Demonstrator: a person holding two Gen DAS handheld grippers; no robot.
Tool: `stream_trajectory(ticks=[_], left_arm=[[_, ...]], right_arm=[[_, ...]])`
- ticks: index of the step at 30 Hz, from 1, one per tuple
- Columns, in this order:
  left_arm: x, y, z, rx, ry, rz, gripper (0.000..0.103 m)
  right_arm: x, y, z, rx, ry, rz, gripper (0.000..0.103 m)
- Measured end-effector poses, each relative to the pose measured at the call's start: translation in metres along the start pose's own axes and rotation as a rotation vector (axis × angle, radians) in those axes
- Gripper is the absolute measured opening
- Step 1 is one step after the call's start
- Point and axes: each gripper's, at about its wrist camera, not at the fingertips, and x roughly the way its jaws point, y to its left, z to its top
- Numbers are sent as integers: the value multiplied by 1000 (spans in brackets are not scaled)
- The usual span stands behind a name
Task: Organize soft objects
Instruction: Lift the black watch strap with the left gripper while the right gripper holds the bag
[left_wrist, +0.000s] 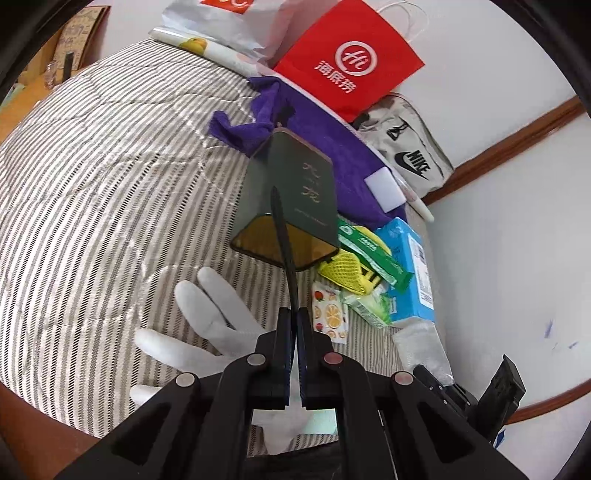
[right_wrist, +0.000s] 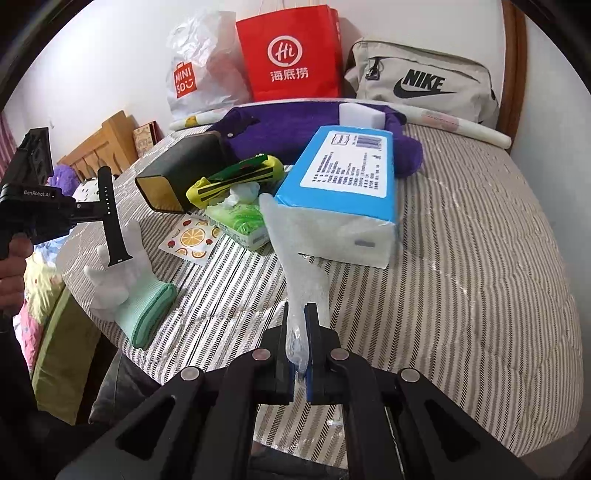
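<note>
Both grippers loaded, over the striped bed cover (right_wrist: 461, 258). Left gripper (left_wrist: 295, 314): jaws pinched nearly together on one end of a black watch strap (left_wrist: 282, 236). The strap's long axis runs forward and up from the fingertips in the wrist view; from the right wrist view it hangs roughly upright, crosswise to the gripper, over a white glove with a mint cuff (right_wrist: 125, 273) that lies on the cover below it. Dark green box (left_wrist: 295, 206), open end toward the camera, lies just beyond the strap's free end, so the left side is the nearer one to it; whether the strap belongs there is a guess. Right gripper (right_wrist: 300, 328): jaws narrow, clamped on a clear bubble-wrap sleeve (right_wrist: 295, 258) that runs straight ahead. Its far tip looks to touch or just clear the blue tissue pack (right_wrist: 340, 184); cannot tell which. Loose pile between box and tissue pack: yellow mesh item (right_wrist: 236, 177), fruit sticker sheet (right_wrist: 188, 236). Purple towel (right_wrist: 295, 125) behind.
</note>
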Motion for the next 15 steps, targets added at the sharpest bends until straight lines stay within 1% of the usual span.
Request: stream_trajectory(ticks=[6, 10, 15], left_arm=[[-6, -11, -2, 56, -15, -3, 4], [-11, -21, -2, 96, -27, 4, 4], [-17, -28, 3, 117, -40, -4, 4]], right_arm=[[-11, 2, 1, 12, -15, -23, 4], [-21, 8, 7, 4, -40, -16, 4], [-30, 15, 20, -14, -66, -2, 4]])
